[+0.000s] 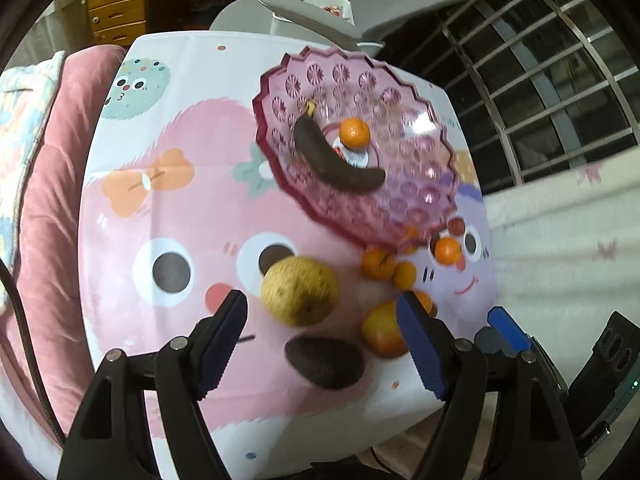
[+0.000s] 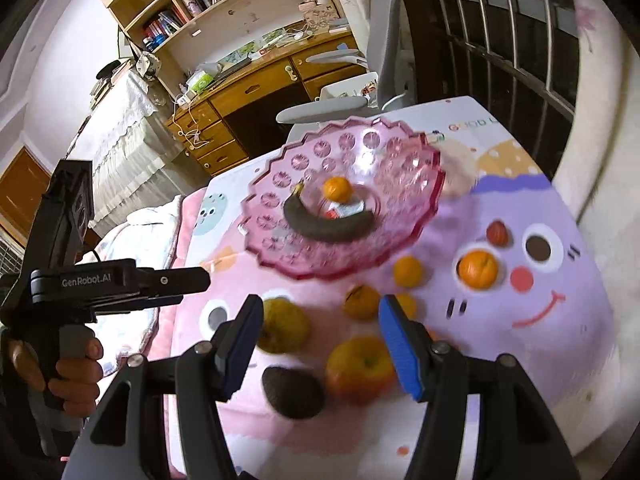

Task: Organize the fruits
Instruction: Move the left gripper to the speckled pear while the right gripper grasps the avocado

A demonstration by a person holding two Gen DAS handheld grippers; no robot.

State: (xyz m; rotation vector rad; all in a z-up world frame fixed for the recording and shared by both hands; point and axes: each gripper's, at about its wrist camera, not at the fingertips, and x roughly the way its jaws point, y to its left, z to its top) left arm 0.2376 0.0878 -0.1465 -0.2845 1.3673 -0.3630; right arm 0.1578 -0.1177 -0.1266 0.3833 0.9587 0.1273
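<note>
Pink glass bowl is already holding a blackened banana and one orange. Both tools, left tool and right tool, are hanging wide open and empty; the apple wants centring between the pads.

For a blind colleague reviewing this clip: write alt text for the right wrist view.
The open right gripper hovers over a cartoon tablecloth strewn with fruit: an apple, a yellow pear, a dark avocado and small oranges. Behind them, a pink glass bowl holds a blackened banana and one orange. The left gripper shows at left.
</note>
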